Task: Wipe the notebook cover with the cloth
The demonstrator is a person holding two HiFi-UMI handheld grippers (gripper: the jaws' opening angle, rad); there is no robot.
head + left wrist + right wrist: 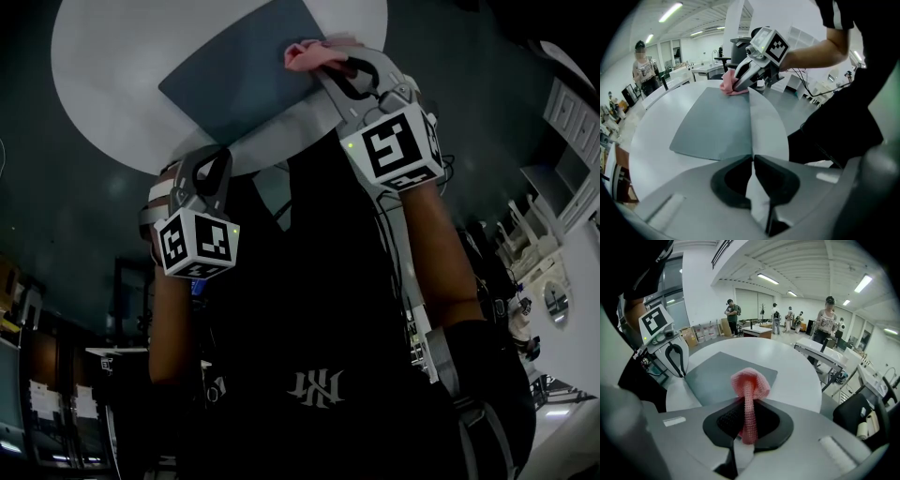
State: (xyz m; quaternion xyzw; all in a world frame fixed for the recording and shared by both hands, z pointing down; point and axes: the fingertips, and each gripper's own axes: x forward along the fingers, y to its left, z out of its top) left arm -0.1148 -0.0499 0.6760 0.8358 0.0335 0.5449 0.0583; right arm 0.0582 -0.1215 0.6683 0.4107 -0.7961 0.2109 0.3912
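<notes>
Notebook (pixel 248 80): grey-blue, flat, on the round white bench (pixel 94 94).
Right claw (pixel 749 401): clenched on the pink knitted cloth (pixel 305 54), at the notebook's far corner.
Left claw (pixel 752 157): closed, empty, not clearly pinning the notebook.
Risk: I think the wiping may drag the notebook.

White monogram (pixel 316 385) on black shirt (pixel 309 309) — letters unclear, nothing else legible

The round white table (pixel 94 75) is left bare around the flat grey notebook (pixel 239 80). One far corner of the notebook is blocked by the pink knitted cloth (pixel 750 383) pinched in the right gripper (pixel 749 404). The near rim is crowded by the closed left gripper (pixel 753 157).
</notes>
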